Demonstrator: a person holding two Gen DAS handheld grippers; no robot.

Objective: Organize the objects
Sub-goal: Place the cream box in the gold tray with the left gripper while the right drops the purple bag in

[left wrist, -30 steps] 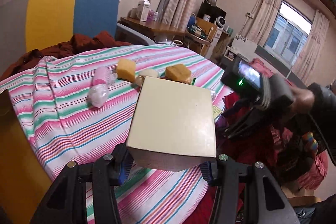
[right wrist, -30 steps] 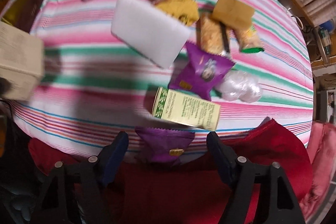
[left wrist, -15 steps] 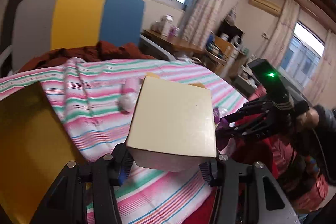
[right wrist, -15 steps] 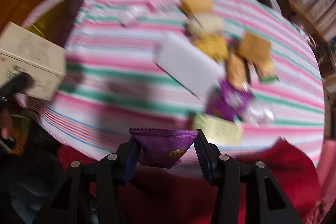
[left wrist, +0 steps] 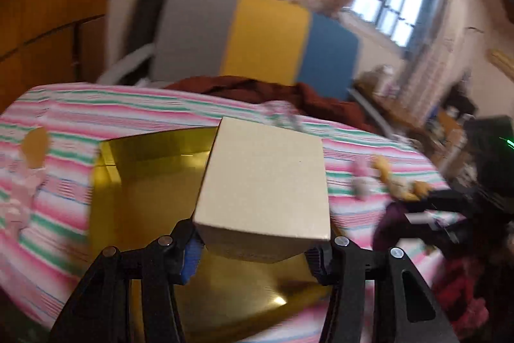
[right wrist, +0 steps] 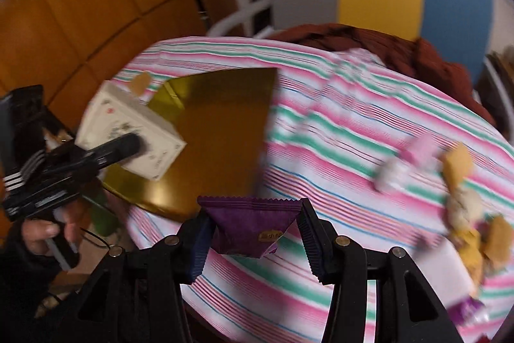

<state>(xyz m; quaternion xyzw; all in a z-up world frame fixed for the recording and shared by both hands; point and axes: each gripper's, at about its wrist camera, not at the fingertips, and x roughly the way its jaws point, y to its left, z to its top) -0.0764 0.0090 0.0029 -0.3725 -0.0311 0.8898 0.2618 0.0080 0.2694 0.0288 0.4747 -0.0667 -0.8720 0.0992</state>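
The left hand-held gripper (left wrist: 260, 246) is clamped on a cream cardboard box (left wrist: 263, 179), its blue pads pressing the two opposite sides near the box's lower end, so the flat, rigid faces give a firm hold. The box hangs over the gold tray (left wrist: 144, 182), a shallow, shiny, stiff container with low folded walls that sits at the near left edge of the tabletop (right wrist: 321, 124); the box seems carried there to be set inside. In the right wrist view the same box shows small printed marks on its pale face.

The right hand-held gripper (right wrist: 253, 233) has just been closing and now pinches a purple snack packet (right wrist: 250, 224) between its ribbed pads. The packet is soft crinkly foil with a serrated top seam, and it puckers where it is squeezed. It hangs just off the tray's near corner, probably headed for the tray too.

A striped pink, green and white cloth covers the tabletop. More snacks lie blurred toward its right edge.
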